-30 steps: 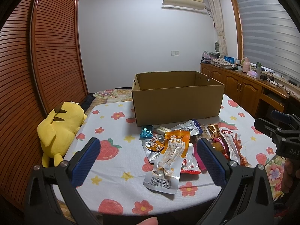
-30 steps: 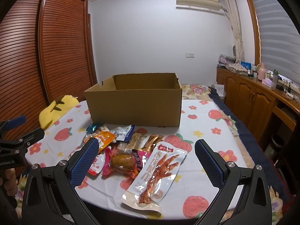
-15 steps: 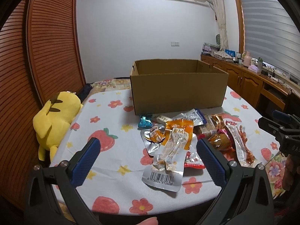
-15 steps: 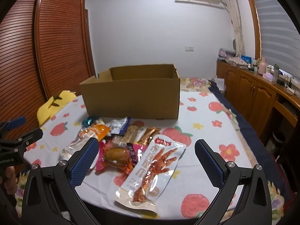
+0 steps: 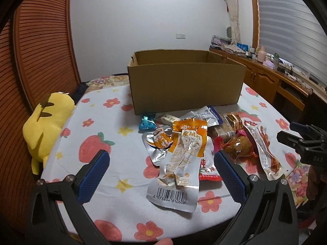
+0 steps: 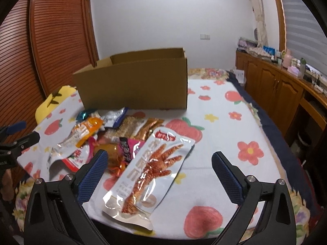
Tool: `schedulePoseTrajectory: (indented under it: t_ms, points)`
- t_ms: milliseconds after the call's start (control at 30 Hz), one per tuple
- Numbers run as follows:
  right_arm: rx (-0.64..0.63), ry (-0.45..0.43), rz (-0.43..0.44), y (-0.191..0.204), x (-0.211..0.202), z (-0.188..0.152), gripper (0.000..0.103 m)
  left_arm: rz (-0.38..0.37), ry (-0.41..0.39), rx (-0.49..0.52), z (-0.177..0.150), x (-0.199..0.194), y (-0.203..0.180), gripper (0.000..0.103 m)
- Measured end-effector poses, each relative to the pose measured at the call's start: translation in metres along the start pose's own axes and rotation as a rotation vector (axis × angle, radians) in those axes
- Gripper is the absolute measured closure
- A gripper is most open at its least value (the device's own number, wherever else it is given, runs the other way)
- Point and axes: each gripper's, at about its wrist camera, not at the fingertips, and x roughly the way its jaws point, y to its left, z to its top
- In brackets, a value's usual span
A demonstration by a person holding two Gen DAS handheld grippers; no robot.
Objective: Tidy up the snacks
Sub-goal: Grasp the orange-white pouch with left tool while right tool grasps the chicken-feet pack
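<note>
A pile of snack packets lies on the flowered tablecloth in front of an open cardboard box (image 5: 186, 81) (image 6: 139, 83). In the left wrist view, an orange and silver packet (image 5: 179, 163) with a barcode lies nearest, between the open fingers of my left gripper (image 5: 161, 175). In the right wrist view, a long chicken-feet packet (image 6: 149, 173) lies between the open fingers of my right gripper (image 6: 159, 175). Both grippers are empty and hover low over the near edge of the table. A teal candy (image 5: 147, 122) lies close to the box.
A yellow plush toy (image 5: 47, 122) lies at the table's left edge. A slatted wooden wardrobe (image 6: 51, 40) stands to the left. A wooden cabinet (image 6: 282, 85) with clutter runs along the right wall. The right gripper also shows at the right of the left wrist view (image 5: 302, 145).
Both grippers have moved forward and down towards the snack pile. The packets and box look larger and nearer. Nothing was taken hold of.
</note>
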Motion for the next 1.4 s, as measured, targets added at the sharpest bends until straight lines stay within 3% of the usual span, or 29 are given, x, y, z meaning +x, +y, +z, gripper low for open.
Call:
schedulePoseTrajectory:
  t_ms: [267, 733, 1100, 1267, 1400]
  points:
    - [0.011, 0.094, 0.052, -0.007, 0.022, -0.004, 0.013, -0.08, 0.092, -0.012, 0.003, 0.028, 0.004, 0.004]
    - [0.045, 0.195, 0.129, -0.014, 0.053, -0.008, 0.031, -0.131, 0.183, -0.018, -0.003, 0.058, 0.009, 0.009]
    - [0.008, 0.202, 0.108, -0.017, 0.067, 0.001, 0.042, -0.171, 0.217, 0.029, 0.002, 0.069, -0.003, 0.02]
    - [-0.043, 0.183, 0.072, -0.013, 0.067, -0.001, 0.052, -0.167, 0.238, 0.058, 0.003, 0.078, -0.006, 0.026]
    - [-0.083, 0.169, 0.037, -0.009, 0.068, -0.003, 0.054, -0.176, 0.254, 0.083, 0.006, 0.086, -0.011, 0.028]
